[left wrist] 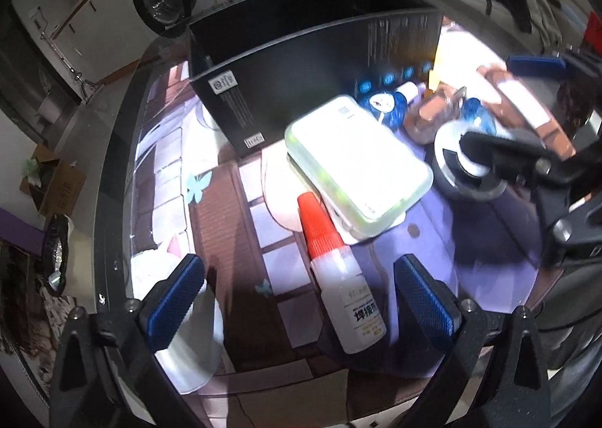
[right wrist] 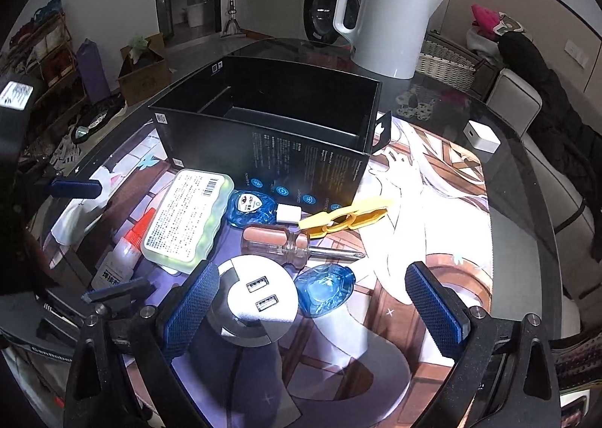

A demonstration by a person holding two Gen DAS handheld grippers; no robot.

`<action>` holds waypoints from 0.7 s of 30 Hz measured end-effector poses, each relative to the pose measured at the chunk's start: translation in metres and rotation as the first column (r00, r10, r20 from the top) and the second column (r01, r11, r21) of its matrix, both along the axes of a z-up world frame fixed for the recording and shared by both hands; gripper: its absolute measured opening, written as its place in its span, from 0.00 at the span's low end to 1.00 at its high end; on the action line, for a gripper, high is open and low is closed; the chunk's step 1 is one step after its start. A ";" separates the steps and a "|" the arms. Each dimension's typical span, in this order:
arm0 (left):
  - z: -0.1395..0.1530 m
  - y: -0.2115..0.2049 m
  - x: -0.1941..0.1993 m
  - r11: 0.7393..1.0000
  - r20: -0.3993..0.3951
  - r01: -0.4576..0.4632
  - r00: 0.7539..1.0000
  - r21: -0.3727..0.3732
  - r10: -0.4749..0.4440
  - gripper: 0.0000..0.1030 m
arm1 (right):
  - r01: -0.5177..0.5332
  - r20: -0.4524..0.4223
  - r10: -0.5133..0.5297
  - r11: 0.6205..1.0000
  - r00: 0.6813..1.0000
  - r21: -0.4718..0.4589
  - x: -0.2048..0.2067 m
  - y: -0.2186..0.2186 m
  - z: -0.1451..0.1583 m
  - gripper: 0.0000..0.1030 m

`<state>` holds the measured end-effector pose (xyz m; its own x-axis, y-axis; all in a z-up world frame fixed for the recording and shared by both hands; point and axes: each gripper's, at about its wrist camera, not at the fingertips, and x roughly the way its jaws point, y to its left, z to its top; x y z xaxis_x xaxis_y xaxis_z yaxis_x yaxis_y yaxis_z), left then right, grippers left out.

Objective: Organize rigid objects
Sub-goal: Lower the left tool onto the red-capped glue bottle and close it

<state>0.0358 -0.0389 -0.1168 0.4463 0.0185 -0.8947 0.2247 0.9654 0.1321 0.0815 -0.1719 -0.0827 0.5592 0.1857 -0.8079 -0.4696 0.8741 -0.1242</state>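
Left gripper (left wrist: 297, 300): jaws wide, holding nothing. White glue bottle w/ red cap (left wrist: 340, 277) lies between its fingers, nearer the right one, cap pointing away. Pale green case (left wrist: 357, 160) just ahead of the cap. Black open box (left wrist: 301, 63) stands beyond, ahead and left.

Right gripper (right wrist: 312, 307): jaws wide, empty. Round silver USB hub (right wrist: 259, 300) sits just beside its left finger (right wrist: 192, 311); blue packet (right wrist: 325, 290) between the fingers. Screwdriver w/ clear handle (right wrist: 293, 239) just ahead, yellow tool (right wrist: 344, 219) beyond it, white kettle (right wrist: 387, 21) far ahead on the table (right wrist: 526, 239).
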 end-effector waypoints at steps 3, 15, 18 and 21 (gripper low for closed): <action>-0.003 0.007 0.001 0.998 -0.019 -0.027 0.999 -0.049 0.026 1.00 | -0.012 -0.004 0.012 1.000 1.000 0.008 -0.003 0.003 -0.001 0.99; -0.008 0.028 0.003 0.983 -0.077 -0.106 0.993 -0.150 0.095 1.00 | -0.026 -0.007 0.026 1.000 1.000 0.003 -0.008 0.008 -0.006 0.99; -0.009 0.027 0.000 0.980 -0.106 -0.140 0.986 -0.141 0.125 1.00 | -0.022 -0.006 0.022 1.000 1.000 0.005 -0.006 0.007 -0.005 0.99; -0.010 0.026 0.004 0.979 -0.135 -0.152 0.982 -0.133 0.134 1.00 | -0.010 0.002 0.010 1.000 1.000 0.007 -0.005 0.005 -0.004 0.99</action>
